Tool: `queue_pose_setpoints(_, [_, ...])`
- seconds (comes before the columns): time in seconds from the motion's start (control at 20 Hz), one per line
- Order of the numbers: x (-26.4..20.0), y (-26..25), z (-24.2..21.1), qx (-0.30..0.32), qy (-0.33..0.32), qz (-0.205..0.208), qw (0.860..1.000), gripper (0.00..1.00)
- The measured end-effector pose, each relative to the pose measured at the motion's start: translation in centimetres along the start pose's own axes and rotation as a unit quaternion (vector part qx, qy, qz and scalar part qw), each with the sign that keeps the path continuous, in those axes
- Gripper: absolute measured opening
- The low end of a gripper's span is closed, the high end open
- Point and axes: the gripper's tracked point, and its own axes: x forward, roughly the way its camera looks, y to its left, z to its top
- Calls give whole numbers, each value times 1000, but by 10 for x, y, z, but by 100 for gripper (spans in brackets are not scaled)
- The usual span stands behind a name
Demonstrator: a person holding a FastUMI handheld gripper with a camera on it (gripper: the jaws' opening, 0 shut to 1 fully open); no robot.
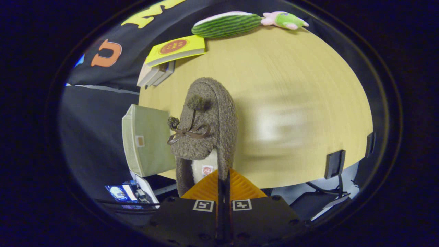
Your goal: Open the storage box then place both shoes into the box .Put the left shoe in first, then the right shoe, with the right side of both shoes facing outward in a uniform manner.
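My jaws (223, 181) are closed to a narrow slit and pinch the heel rim of a fuzzy brown slipper (205, 127), which I carry lifted clear of the desk (295, 85). The slipper's long axis runs straight ahead from my jaws: heel at my fingertips, toe pointing away, its upper with the bow and two pompoms turned to my left. Whether this is the left or the right shoe I cannot tell from this angle. The pale green storage box (145, 140) stands just to the left of the slipper, at the near-left edge of the desk; the side facing me looks closed, and I cannot make out where its opening lies. The relation that governs the coming move is therefore sideways: I judge that the slipper must travel left, toward the box, and probably be turned so that its right side faces outward. Beyond the slipper, well apart at the far edge, lie stacked books (171, 55) and two plush toys (247, 22).
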Motion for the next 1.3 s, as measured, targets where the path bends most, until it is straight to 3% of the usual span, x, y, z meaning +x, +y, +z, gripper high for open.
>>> queue_pose_setpoints(0.35, [-23,146,-4,-22,-51,32,998,6])
queue_pose_setpoints(0.75, [26,274,-31,-51,-15,23,998,6])
queue_pose_setpoints(1.0, [77,303,-33,-36,-9,-5,999,6])
queue_pose_setpoints(1.3, [112,296,-42,-7,9,-38,999,6])
